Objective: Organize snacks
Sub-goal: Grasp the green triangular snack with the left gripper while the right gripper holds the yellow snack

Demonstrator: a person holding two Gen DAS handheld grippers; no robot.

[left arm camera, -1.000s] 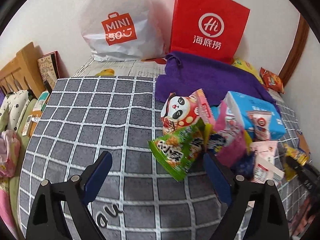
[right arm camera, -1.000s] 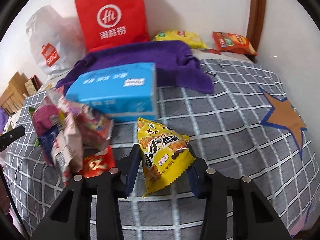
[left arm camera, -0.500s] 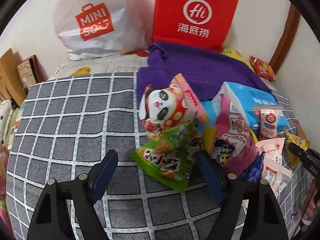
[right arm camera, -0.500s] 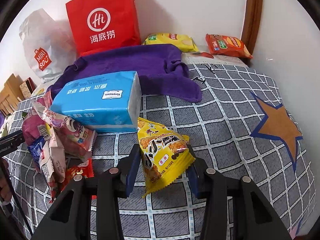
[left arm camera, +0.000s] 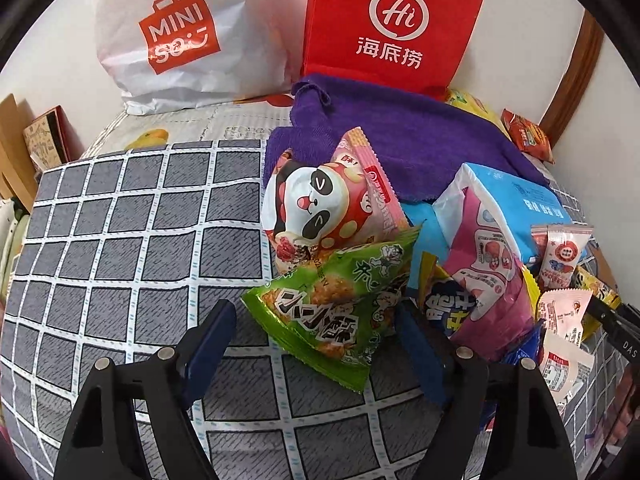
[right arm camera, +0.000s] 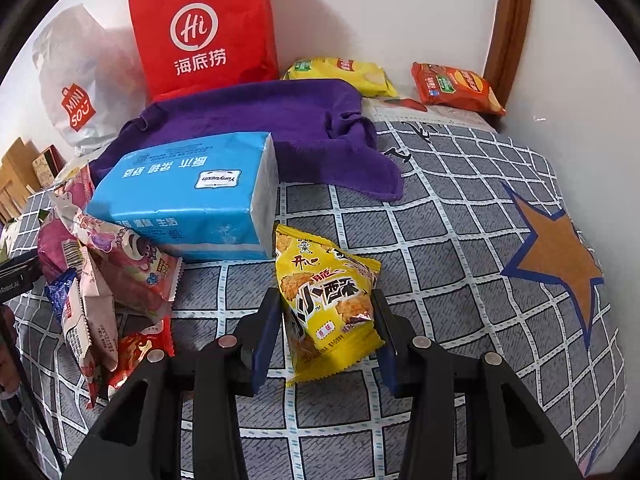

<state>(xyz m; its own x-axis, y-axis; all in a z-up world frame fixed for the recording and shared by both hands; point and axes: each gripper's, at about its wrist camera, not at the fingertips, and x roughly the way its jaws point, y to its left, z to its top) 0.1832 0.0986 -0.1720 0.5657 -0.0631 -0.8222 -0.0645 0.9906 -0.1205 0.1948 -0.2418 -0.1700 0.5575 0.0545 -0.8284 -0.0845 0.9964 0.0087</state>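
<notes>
Clamping one yellow snack packet (right arm camera: 326, 304) between both pads, the right gripper (right arm camera: 325, 332) holds it over the checked bedspread (right arm camera: 460, 264), just beside one blue tissue pack (right arm camera: 188, 196). The left gripper (left arm camera: 316, 336) stands wide open, its right pad touching one green snack packet (left arm camera: 340, 304), which leans on one panda packet (left arm camera: 320, 204). Two crisp bags, yellow (right arm camera: 344, 72) and orange (right arm camera: 456, 88), lie at the bedspread's far edge.

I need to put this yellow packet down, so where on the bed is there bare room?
Bare checked cover lies right of the yellow packet, toward the star patch, and left of the green packet. The heap beside the blue tissue pack is crowded.
</notes>
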